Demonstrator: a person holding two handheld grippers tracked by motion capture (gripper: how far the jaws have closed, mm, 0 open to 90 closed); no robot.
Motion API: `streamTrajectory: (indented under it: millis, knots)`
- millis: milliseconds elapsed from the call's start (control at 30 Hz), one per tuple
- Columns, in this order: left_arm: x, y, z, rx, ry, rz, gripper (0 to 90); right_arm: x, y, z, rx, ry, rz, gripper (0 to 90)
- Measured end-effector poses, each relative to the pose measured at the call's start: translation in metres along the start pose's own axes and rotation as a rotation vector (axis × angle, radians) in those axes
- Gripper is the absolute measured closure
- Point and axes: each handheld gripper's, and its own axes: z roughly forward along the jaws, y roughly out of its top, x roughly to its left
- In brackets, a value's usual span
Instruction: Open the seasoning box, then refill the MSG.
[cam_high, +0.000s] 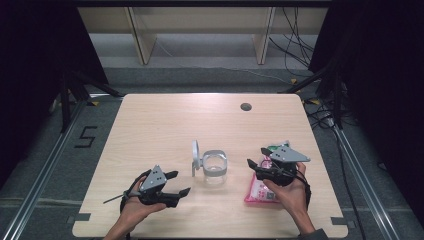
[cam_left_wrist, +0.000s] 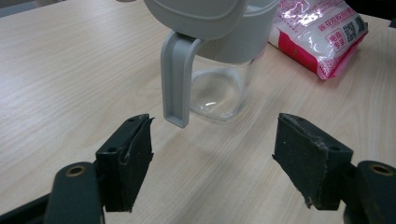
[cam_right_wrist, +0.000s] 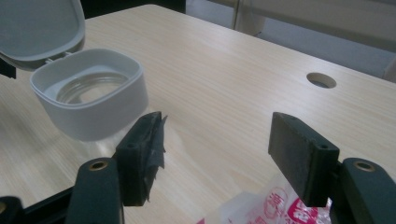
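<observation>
Centre of high view: clear glass jar with grey plastic collar, hinged grey lid flipped open, likely ready for filling. Pink-white sealed packet lower right, beneath right gripper, jaws spread, nothing gripped. Left gripper released, facing jar.

On the surface the jar stands near the middle, its open lid at its left. The packet lies to its right. The cable hole is behind.
</observation>
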Motion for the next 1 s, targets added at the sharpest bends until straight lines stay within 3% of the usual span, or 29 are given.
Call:
streamTrajectory:
  millis: [33,67,167,200,267,300,700,833,867,1000]
  knots:
    - [0.001,0.000,0.000,0.000,-0.006,0.013,27.1,-0.001,-0.002,-0.001,0.004,0.003,0.007,35.8]
    - [0.000,-0.001,0.001,0.000,0.000,-0.013,27.1,-0.004,-0.005,-0.003,0.000,-0.011,0.014,35.2]
    - [0.001,-0.001,0.000,0.002,0.004,-0.012,27.1,-0.007,-0.006,-0.005,0.001,-0.020,0.020,35.0]
    - [0.000,-0.001,-0.001,-0.001,0.009,-0.014,27.1,-0.007,-0.009,-0.008,0.004,-0.029,0.044,34.9]
    - [0.000,-0.001,-0.001,0.001,0.008,-0.013,27.1,-0.010,-0.010,-0.008,-0.002,-0.028,0.016,34.8]
    - [0.000,-0.001,-0.001,0.002,0.006,-0.010,27.1,-0.009,-0.011,-0.009,0.002,-0.034,0.045,34.8]
    - [0.000,-0.001,0.000,0.001,0.002,-0.016,26.9,-0.024,-0.021,-0.024,0.004,-0.083,0.065,34.7]
    - [0.001,-0.001,-0.001,-0.003,0.001,0.016,26.9,-0.028,-0.026,-0.029,0.010,-0.107,0.071,34.6]
    - [-0.001,-0.002,-0.001,-0.006,0.003,-0.006,26.9,-0.027,-0.027,-0.030,0.015,-0.112,0.097,34.6]
    - [-0.003,-0.002,-0.001,-0.001,0.006,-0.003,26.8,-0.033,-0.030,-0.033,0.010,-0.143,0.062,34.6]
